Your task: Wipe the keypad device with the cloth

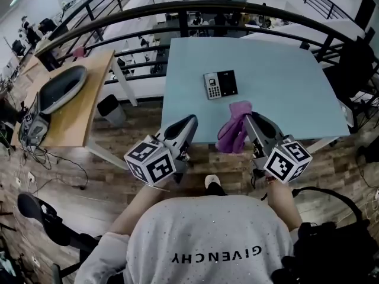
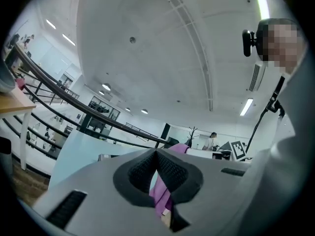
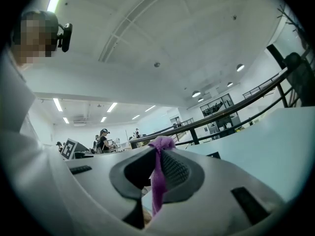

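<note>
The keypad device (image 1: pixel 220 84), black with a grey keypad on its left half, lies flat near the middle of the light blue table (image 1: pixel 284 81). My right gripper (image 1: pixel 247 118) is shut on a purple cloth (image 1: pixel 234 126), which hangs over the table's near edge. In the right gripper view the cloth (image 3: pixel 158 178) runs pinched between the two jaws of the right gripper (image 3: pixel 156 154). My left gripper (image 1: pixel 192 119) hovers at the near edge, left of the cloth. The left gripper (image 2: pixel 156 154) has its jaws together and empty, and the cloth (image 2: pixel 164 194) shows beyond them.
A wooden desk (image 1: pixel 89 108) with a grey oval thing (image 1: pixel 61 87) stands to the left. Between the desk and the table sits a black bin (image 1: pixel 110 106). A black railing (image 1: pixel 177 7) curves behind the table. The floor is wood planks (image 1: pixel 148 120).
</note>
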Tool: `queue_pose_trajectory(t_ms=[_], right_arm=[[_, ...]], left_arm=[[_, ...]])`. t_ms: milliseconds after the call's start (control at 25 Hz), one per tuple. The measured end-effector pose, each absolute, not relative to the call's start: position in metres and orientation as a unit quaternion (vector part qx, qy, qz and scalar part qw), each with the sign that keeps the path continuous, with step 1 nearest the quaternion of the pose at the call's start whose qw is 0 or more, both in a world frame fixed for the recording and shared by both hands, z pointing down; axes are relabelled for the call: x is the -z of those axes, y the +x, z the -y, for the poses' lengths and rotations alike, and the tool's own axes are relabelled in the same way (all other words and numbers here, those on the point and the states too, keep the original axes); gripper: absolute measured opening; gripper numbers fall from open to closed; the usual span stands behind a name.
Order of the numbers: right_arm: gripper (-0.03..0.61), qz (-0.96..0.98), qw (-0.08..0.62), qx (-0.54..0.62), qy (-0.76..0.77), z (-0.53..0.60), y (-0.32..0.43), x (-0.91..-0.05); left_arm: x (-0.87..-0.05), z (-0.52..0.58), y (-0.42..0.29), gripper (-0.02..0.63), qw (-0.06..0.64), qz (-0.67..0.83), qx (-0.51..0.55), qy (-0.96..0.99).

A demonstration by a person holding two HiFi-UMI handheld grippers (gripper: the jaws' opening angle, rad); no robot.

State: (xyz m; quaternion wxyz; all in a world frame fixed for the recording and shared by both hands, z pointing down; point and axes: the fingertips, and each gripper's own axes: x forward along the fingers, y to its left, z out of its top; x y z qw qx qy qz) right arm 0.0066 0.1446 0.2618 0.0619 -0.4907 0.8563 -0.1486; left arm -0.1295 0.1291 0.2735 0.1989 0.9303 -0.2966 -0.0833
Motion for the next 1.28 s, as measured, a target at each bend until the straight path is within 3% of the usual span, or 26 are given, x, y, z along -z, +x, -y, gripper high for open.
queue_pose_trajectory(t_ms=[600,1040,1280], right_arm=[[0.034,-0.893,0.061,0.136,-0.424,0.008,0.046,-0.237],[0.035,-0.900,0.042,0.171,-0.400,0.066,0.059,-0.274],[0.035,-0.902,0.019,0.185,-0.389,0.080,0.063,-0.302]], left_arm=[[-0.255,0.000,-0.064,0.000,0.179,0.327,0.074,0.925],[-0.290,0.043,-0.030,0.000,0.204,0.325,0.039,0.923],[-0.320,0.050,-0.017,0.000,0.256,0.329,0.041,0.908]])
